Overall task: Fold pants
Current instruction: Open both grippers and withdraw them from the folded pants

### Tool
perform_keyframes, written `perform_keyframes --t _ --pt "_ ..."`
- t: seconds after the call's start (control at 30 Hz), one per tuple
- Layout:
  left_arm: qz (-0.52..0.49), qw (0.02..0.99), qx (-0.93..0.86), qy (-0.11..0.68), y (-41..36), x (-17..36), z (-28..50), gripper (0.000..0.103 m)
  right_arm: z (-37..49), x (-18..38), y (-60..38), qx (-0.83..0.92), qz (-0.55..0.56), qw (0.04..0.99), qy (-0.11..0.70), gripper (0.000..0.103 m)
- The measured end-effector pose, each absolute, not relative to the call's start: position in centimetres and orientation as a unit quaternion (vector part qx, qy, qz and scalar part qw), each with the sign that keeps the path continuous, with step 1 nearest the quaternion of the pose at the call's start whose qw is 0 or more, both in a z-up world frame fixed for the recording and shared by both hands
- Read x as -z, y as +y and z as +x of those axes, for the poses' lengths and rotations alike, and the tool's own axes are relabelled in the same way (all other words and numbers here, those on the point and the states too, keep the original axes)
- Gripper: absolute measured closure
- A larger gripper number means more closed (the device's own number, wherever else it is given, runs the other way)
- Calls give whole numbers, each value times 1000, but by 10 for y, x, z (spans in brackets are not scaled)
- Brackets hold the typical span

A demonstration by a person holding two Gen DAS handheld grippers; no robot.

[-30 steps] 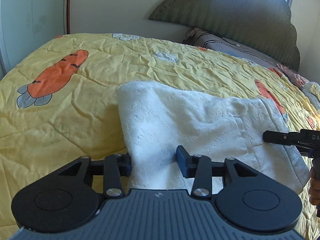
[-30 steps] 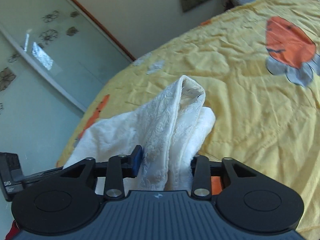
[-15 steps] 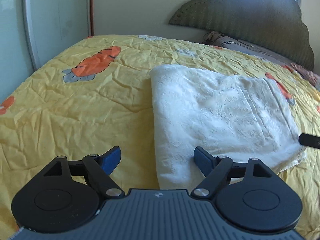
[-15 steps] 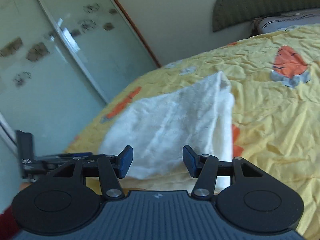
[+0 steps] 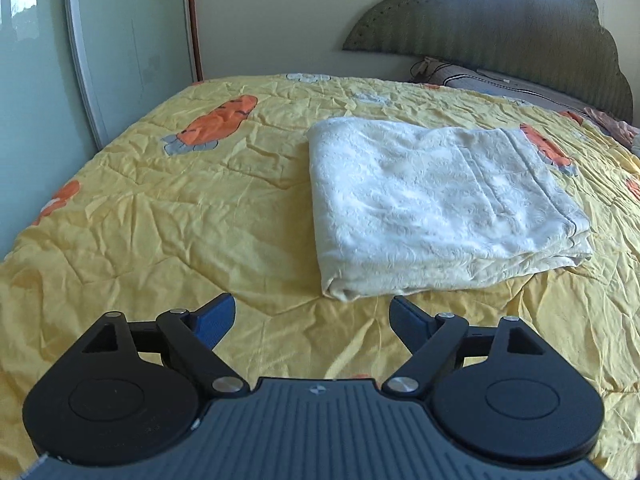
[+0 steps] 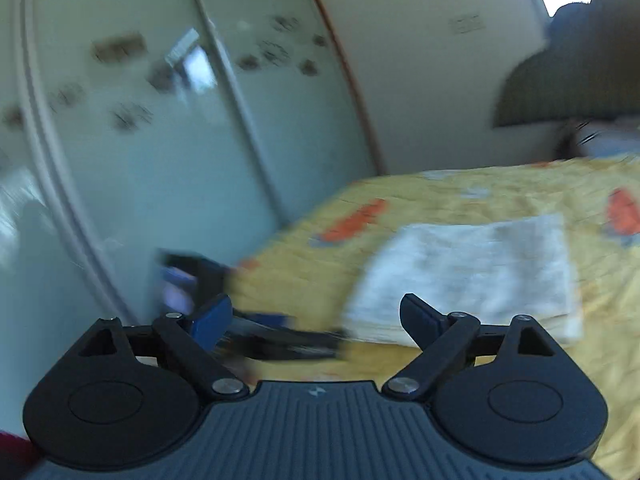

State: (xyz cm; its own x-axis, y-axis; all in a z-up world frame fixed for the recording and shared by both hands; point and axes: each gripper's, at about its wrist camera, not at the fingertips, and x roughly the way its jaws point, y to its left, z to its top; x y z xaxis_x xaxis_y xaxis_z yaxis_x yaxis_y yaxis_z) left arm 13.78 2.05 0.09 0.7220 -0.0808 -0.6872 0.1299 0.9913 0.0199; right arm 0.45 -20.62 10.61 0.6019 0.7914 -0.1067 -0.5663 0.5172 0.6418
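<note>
White textured pants (image 5: 432, 200) lie folded into a flat rectangle on the yellow carrot-print bedspread (image 5: 180, 216). My left gripper (image 5: 312, 320) hovers just short of their near edge. Its jaws are opening wide and nothing is between them. In the blurred right wrist view the folded pants (image 6: 476, 276) lie ahead and to the right. My right gripper (image 6: 316, 320) is held back from them, its jaws opening wide and empty. The left gripper (image 6: 256, 320) shows as a dark blur low in that view.
A green padded headboard (image 5: 500, 32) and pillows (image 5: 480, 80) stand at the far end of the bed. Frosted sliding wardrobe doors (image 5: 48, 92) run along the left side of the bed. The bedspread's left edge drops off close to those doors.
Both grippers let go of the pants and opened wide. Both pulled back from the cloth, which now lies flat and folded. The right view swung left toward the wardrobe.
</note>
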Motion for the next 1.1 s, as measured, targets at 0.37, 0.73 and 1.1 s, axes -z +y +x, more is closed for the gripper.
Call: perform_keyframes --t 0.37,0.73,1.1 --pt "66 937 43 340 -4 15 118 16 46 -11 -181 -49 -29 975 213 0" --pt "74 938 52 335 -24 39 116 14 62 42 -218 -32 60 956 285 0" --pt "62 942 44 328 -18 44 114 6 72 50 -215 -19 46 946 320 0"
